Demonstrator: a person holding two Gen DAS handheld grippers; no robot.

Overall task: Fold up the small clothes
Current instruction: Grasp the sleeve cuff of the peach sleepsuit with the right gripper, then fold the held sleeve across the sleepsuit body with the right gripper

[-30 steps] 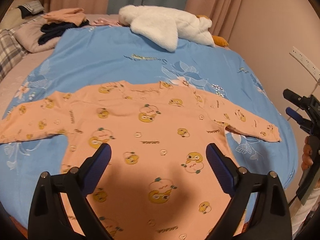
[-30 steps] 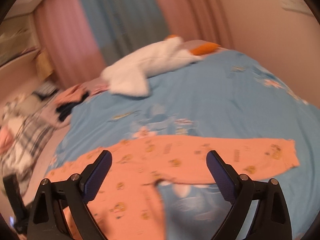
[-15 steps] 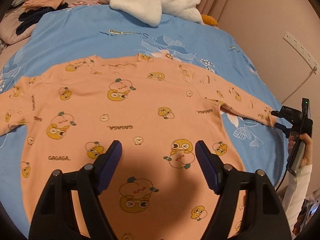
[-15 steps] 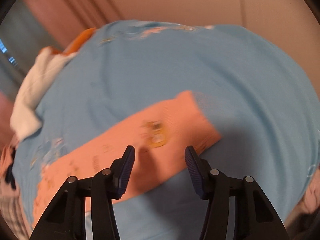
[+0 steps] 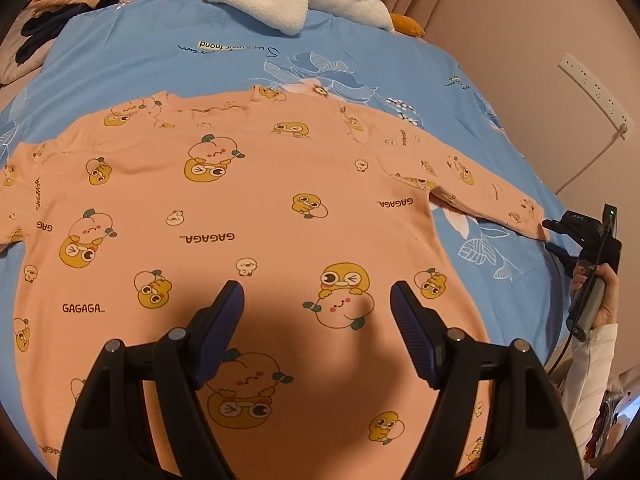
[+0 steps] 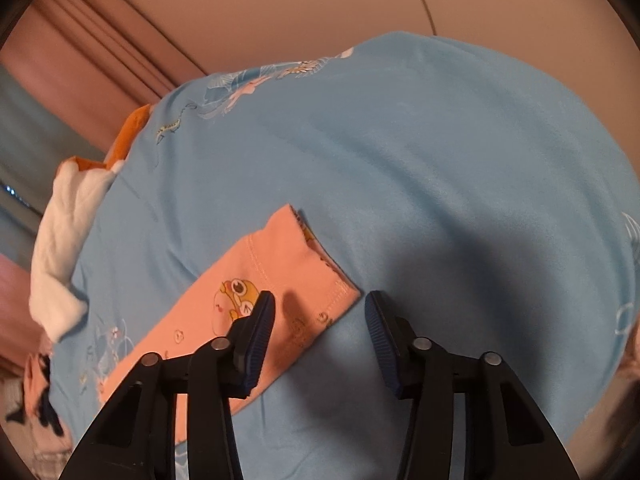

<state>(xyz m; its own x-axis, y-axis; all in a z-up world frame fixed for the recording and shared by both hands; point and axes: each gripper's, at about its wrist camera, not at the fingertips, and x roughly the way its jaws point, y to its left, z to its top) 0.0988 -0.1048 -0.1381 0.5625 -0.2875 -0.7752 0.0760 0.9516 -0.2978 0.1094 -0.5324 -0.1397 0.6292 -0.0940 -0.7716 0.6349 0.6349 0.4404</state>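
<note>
Item: peach-orange long-sleeved cotton top with cartoon duck print (image 5: pixel 256 208), lying flat and face up on the blue floral bedsheet (image 5: pixel 160 60), both sleeves out to the sides. Progress: spread, no fold visible; all folds apparently remain. Left gripper (image 5: pixel 318 300): fingers apart, empty, above the lower body. Right gripper (image 6: pixel 320 312): fingers apart, straddling the sleeve cuff (image 6: pixel 320 272), not yet clamped.

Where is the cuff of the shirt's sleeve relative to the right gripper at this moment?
In the right wrist view, the sleeve cuff lies flat on the blue bedsheet, just ahead of the open right gripper, nearer its left finger.
</note>
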